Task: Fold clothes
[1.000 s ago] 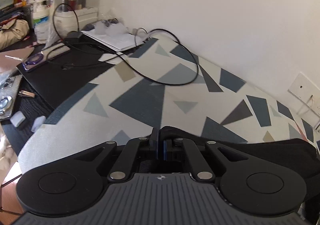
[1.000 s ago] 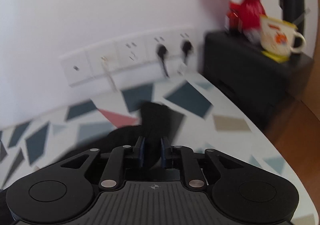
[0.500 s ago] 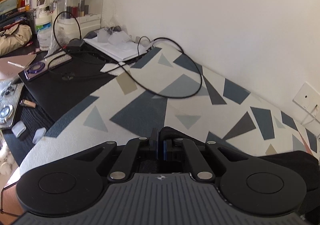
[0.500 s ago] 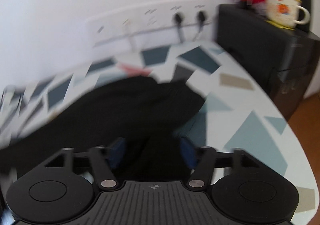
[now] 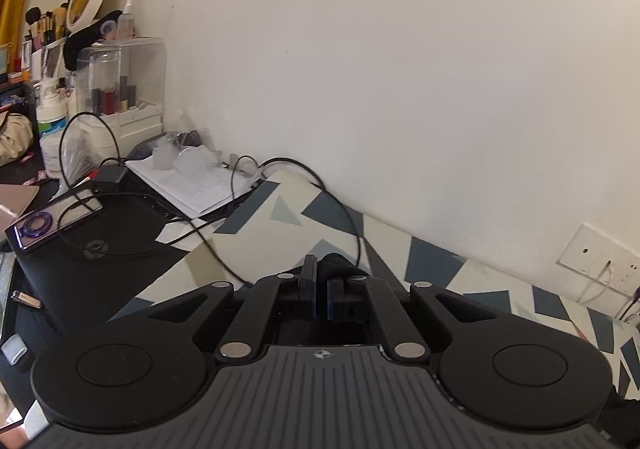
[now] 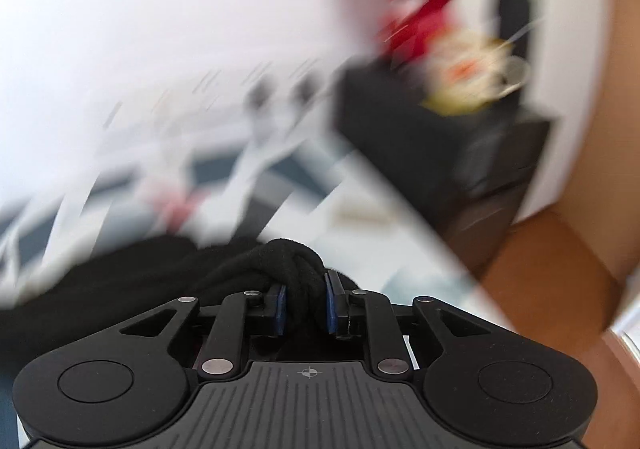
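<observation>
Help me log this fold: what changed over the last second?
The right gripper let go, its jaws spreading, and is closing again on a bunched fold of the black garment. The left gripper stayed shut on its corner. Both lifted.

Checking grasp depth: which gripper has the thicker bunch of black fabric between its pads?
The right gripper: a thick twisted roll of the black garment fills its closing jaws. The left gripper is pinched nearly flat on a thin edge.
</observation>
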A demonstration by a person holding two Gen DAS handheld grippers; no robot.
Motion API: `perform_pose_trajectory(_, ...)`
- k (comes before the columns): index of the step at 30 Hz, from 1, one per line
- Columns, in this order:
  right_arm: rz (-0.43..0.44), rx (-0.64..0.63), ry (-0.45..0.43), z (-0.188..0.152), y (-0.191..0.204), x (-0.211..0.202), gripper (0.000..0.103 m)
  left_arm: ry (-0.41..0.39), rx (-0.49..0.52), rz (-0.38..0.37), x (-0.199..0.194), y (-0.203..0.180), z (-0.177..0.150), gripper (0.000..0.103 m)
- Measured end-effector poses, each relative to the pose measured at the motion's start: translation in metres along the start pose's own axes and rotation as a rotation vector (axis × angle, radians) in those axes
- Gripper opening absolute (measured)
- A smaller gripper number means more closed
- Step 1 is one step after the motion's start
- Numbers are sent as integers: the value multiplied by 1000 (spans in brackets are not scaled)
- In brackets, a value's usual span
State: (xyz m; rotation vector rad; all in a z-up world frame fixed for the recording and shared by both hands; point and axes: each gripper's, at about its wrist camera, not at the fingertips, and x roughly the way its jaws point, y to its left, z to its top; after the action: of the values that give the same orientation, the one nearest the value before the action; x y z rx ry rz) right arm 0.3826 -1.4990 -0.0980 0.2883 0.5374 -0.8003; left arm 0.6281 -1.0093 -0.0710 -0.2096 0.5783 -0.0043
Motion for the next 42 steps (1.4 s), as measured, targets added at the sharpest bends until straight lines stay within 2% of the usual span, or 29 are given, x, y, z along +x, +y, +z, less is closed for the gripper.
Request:
perform_pose_trajectory(2, -30, 54, -78, 20, -10, -16, 17, 8, 25, -11, 1, -7, -6, 5)
perform_pose_trajectory(5, -19, 100, -127, 39, -17, -33, 17, 54, 42, -29, 6, -12, -20, 5)
perform_pose_trajectory(11, -14, 71, -223, 34, -7, -59, 17, 162, 77, -61, 8, -14, -55, 5)
perform_pose_trajectory(13, 50, 79, -282, 39, -14, -73, 17, 187, 94, -79, 4, -12, -66, 5)
perform_pose_trajectory(15, 183, 42, -299, 46, -10, -82, 17, 214, 111, -90, 2, -11, -76, 5)
perform_pose_trajectory(18, 412, -33, -249, 55, 13, -81, 17, 258, 129, -101, -1, -8, -90, 5)
perform_pose_trajectory(21, 575, -142, -179, 50, 55, -69, 17, 285, 126, -92, -2, -2, -100, 5)
perform_pose_trajectory(24, 698, -242, -55, 28, 110, -49, 17, 301, 116, -85, -5, 4, -107, 5)
perform_pose_trajectory(28, 835, -315, 174, -13, 182, -30, 18, 303, 99, -56, -8, 15, -108, 5)
perform_pose_trajectory(30, 852, -354, 248, -31, 207, -21, 19, 308, 91, -38, -8, 21, -109, 5)
perform_pose_trajectory(33, 801, -421, 328, -51, 225, -9, 33, 334, 80, -7, -8, 28, -109, 10)
perform_pose_trajectory(35, 752, -454, 368, -61, 227, -5, 58, 352, 79, 23, -7, 31, -108, 24)
perform_pose_trajectory(37, 712, -440, 330, -65, 213, -7, 69, 340, 79, 36, -10, 32, -107, 30)
perform_pose_trajectory(38, 685, -433, 318, -64, 204, -4, 78, 331, 81, 40, -12, 32, -106, 37)
perform_pose_trajectory(39, 658, -425, 308, -62, 194, 0, 83, 323, 89, 47, -14, 31, -105, 43)
perform_pose_trajectory(40, 621, -431, 301, -58, 185, 13, 91, 315, 96, 53, -15, 29, -104, 55)
perform_pose_trajectory(41, 583, -447, 299, -58, 177, 22, 93, 306, 105, 54, -16, 27, -102, 62)
perform_pose_trajectory(42, 544, -464, 298, -60, 168, 30, 93, 298, 114, 54, -17, 25, -101, 63)
